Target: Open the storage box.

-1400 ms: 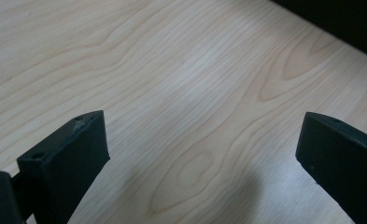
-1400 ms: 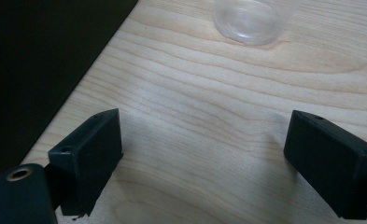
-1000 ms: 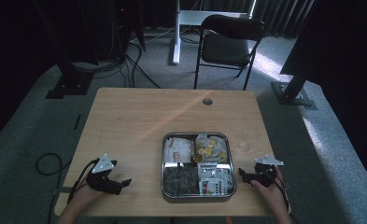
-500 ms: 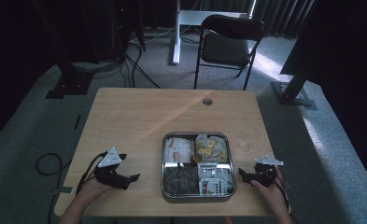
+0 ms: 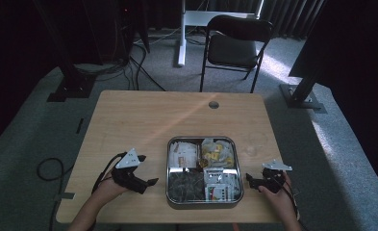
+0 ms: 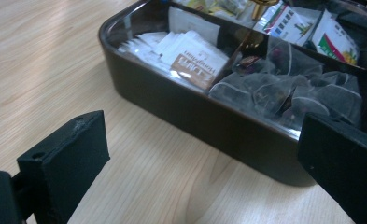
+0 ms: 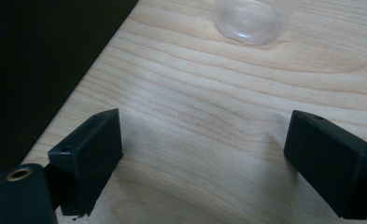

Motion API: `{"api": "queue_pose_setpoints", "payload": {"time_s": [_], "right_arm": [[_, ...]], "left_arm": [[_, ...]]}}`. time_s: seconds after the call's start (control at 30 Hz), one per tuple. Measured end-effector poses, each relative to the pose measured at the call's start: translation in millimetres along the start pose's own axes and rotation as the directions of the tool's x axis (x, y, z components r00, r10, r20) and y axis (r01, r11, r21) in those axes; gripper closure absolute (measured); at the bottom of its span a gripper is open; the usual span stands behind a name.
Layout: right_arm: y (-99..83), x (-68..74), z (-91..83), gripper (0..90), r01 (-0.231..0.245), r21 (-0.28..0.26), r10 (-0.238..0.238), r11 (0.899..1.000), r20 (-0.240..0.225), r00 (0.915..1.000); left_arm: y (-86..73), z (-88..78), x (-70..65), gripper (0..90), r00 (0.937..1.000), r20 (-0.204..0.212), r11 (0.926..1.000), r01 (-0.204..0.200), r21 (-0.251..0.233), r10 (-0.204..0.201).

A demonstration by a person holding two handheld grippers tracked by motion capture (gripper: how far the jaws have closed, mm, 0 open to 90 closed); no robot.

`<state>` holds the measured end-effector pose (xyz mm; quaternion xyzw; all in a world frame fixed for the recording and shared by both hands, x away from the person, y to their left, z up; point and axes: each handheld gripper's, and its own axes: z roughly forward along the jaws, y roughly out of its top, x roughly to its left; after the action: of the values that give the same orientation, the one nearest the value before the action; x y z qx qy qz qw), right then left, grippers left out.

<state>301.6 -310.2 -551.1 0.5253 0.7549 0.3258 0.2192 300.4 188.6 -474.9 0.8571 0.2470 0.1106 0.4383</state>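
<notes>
Two hands at the near edge of one wooden surface [image 5: 143,120], each holding one gripper. Left gripper [image 5: 147,183] just beside the near left side of the tin [image 5: 169,192], not touching it; jaws wide apart, holding nothing, pointing toward the tin wall. Right gripper [image 5: 249,179] just beside the tin's near right corner, also apart from it; jaws wide apart, empty, over bare wood. One grey three-cornered plate on top of each gripper.

One metal tin, rounded corners, near the middle of the near half of the surface, split into four compartments. Near left: dark pyramid tea bags [image 6: 284,88], too many and too overlapped to count. Far left: a stack of white sachets [image 6: 186,46], one with a brown label on top. Near right: white packets [image 5: 220,185] with red and green print. Far right: yellow wrapped pieces [image 5: 216,149], count unclear.

One clear cup [image 7: 253,18] on the surface beyond the right gripper, near the tin's far right corner. One round hole [image 5: 213,104] near the far edge of the surface.

Beyond the surface, on grey carpet: one black chair [image 5: 234,45], one white desk leg [image 5: 181,33], loose cables.
</notes>
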Motion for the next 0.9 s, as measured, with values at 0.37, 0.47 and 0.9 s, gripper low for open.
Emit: {"api": "queue_pose_setpoints", "payload": {"time_s": [0.37, 0.47, 0.9], "right_arm": [[0.0, 0.0, 0.0, 10.8, 0.000, 0.000, 0.000, 1.000, 0.000, 1.0000], [0.0, 0.0, 0.0, 10.8, 0.000, 0.000, 0.000, 1.000, 0.000, 1.0000], [0.0, 0.0, 0.0, 10.9, 0.000, 0.000, 0.000, 1.000, 0.000, 1.0000]], "left_arm": [[16.1, 18.1, -8.2, 2.5, 0.9982, 0.051, 0.9994, -0.034, 0.004, 0.034], [19.7, 23.4, -9.5, 2.5, 0.9971, 0.069, 0.9994, -0.034, 0.001, 0.033], [31.7, 51.1, -19.2, 2.5, 0.9890, 0.135, 0.9976, -0.065, 0.025, 0.061]]}}
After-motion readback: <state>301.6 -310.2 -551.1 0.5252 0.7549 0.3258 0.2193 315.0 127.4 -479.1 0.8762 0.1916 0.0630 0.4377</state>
